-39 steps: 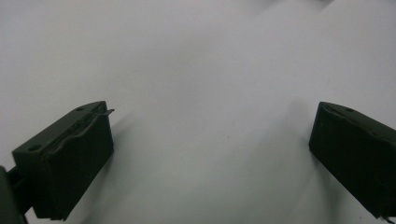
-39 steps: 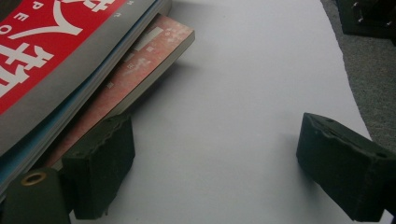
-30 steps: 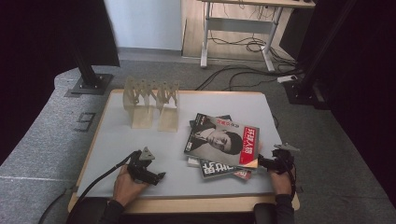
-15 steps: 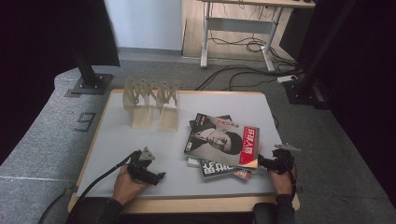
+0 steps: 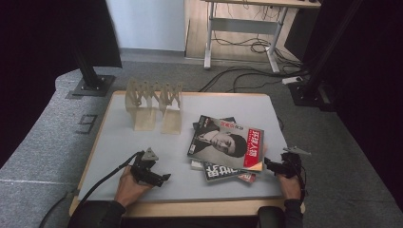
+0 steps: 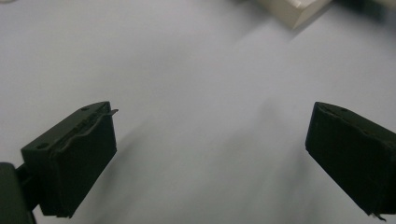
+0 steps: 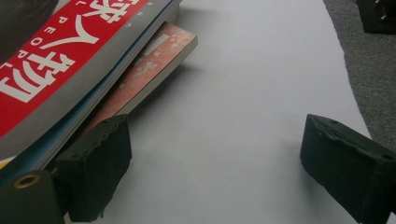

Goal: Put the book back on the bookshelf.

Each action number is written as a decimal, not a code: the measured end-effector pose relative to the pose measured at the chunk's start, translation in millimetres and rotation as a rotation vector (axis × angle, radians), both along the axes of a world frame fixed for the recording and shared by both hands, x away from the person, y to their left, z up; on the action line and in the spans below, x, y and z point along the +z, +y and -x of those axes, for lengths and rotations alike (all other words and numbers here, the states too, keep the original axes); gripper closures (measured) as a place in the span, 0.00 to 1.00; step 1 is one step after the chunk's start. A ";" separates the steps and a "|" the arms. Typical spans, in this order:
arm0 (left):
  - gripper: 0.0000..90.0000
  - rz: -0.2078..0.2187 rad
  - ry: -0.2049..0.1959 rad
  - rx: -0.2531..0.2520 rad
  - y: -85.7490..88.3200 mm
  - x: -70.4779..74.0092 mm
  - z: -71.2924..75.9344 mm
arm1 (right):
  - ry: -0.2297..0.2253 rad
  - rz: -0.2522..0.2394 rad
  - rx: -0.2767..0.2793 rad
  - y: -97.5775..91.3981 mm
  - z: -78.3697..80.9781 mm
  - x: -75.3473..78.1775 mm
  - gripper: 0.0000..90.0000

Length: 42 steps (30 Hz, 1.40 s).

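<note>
The stack of magazines [image 5: 227, 151] serves as the landmark here: it lies toward the near right part of the tabletop [image 5: 119, 142], with a red-banded cover on top and a thinner red booklet [image 7: 149, 70] poking out beneath its edge. The right gripper [image 5: 274, 167] sits at the stack's near right corner, clearly the nearer of the two. In the right gripper view its jaws stand wide apart and empty; one jaw rests right against the underside of the stack's edge, the other lies well off to the far side of it, over bare tabletop. So the stack lies to one side of the gripper's opening, not between the jaws, and its edge runs roughly along the direction the gripper points. To grasp the top magazine, I judge the gripper must shift sideways toward the stack so a jaw slides under the cover's edge.

The left gripper [image 5: 151, 175] rests well apart from the stack, on its left, also spread open with nothing between its jaws. Beyond the stack, toward the far left, stands a pale wooden rack [image 5: 153, 100].
</note>
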<state>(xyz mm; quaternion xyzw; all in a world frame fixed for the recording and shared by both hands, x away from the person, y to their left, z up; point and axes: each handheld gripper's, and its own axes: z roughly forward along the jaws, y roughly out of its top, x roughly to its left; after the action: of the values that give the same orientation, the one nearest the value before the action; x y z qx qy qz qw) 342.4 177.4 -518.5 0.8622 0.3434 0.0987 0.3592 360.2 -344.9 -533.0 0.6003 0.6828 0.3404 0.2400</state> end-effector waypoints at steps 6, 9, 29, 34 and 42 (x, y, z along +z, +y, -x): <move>0.02 0.040 0.001 -0.020 -0.5 8.3 -2.6 | -0.004 0.008 0.011 -2.5 3.6 5.1 0.10; 0.03 0.052 -0.004 -0.042 -1.1 16.5 -6.6 | -0.030 0.011 0.026 -1.2 6.6 12.4 0.10; 0.02 0.103 0.005 -0.135 -39.1 37.0 -36.0 | -0.047 -0.007 0.124 16.4 8.5 37.4 0.07; 0.01 0.093 0.010 -0.150 -46.5 40.2 -44.3 | -0.045 -0.004 0.159 26.1 8.0 40.5 0.01; 0.01 0.060 0.007 -0.192 -67.7 43.1 -56.1 | -0.054 -0.005 0.216 42.0 8.1 41.4 0.00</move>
<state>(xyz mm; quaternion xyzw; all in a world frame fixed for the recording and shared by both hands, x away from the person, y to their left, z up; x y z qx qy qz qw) 398.5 109.7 -475.4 0.8803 0.2633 0.0508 0.3914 352.1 -302.9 -491.6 0.5145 0.7359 0.3821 0.2187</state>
